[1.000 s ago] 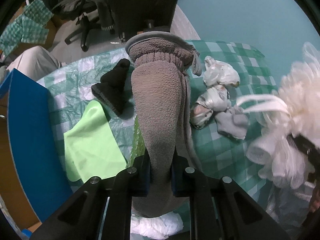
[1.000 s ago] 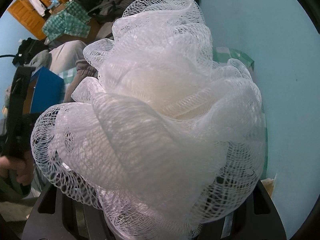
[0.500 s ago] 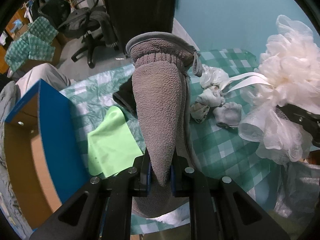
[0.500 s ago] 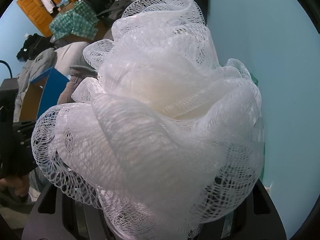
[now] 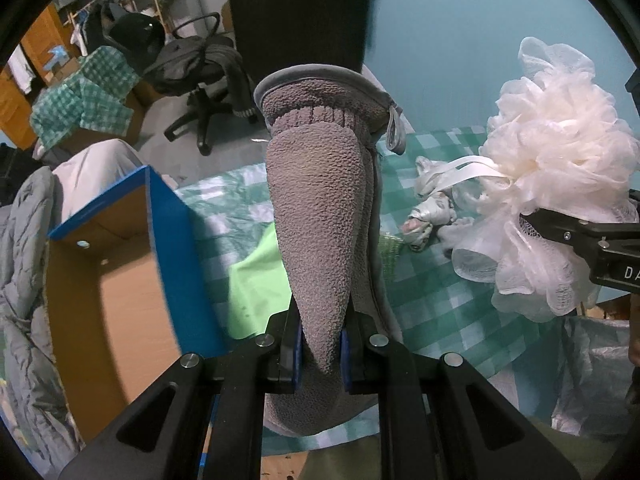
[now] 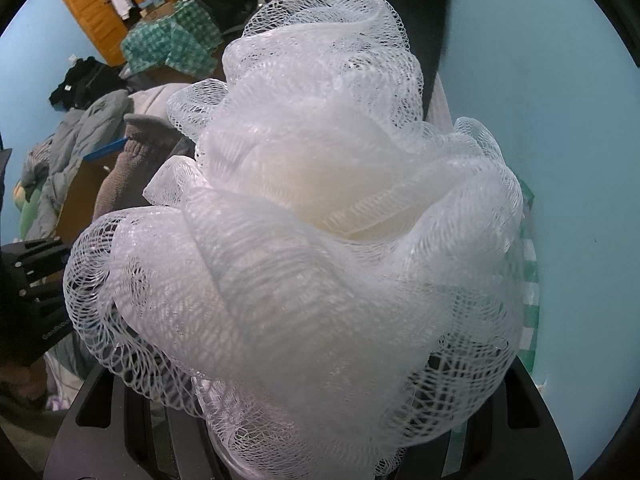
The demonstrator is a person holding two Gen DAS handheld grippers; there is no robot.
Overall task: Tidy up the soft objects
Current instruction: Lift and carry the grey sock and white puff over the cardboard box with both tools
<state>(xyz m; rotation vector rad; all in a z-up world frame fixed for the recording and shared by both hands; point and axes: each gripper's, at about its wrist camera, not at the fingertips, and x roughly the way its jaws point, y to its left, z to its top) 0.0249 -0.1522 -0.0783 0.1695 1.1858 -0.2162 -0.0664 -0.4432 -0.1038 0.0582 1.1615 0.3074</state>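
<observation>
My left gripper (image 5: 320, 348) is shut on a grey fleece mitt (image 5: 324, 216) and holds it upright above the green checked cloth (image 5: 432, 300). My right gripper (image 5: 532, 220) is shut on a white mesh bath pouf (image 5: 556, 172), held in the air at the right. In the right wrist view the pouf (image 6: 312, 240) fills the frame and hides the right gripper's fingers; the mitt (image 6: 132, 172) shows behind it at the left. A blue-edged cardboard box (image 5: 120, 264) stands open at the left, below the mitt.
On the cloth lie a lime-green cloth (image 5: 256, 280), crumpled white and patterned soft items (image 5: 428, 216) and a clear plastic bag (image 5: 592, 368). An office chair (image 5: 200, 80) and a grey quilted jacket (image 5: 24, 280) are beyond the table. A teal wall (image 5: 460, 40) is behind.
Both grippers have lifted higher and shifted left with their loads. The blue box has come further into the left wrist view, and the pouf has risen at the right.
</observation>
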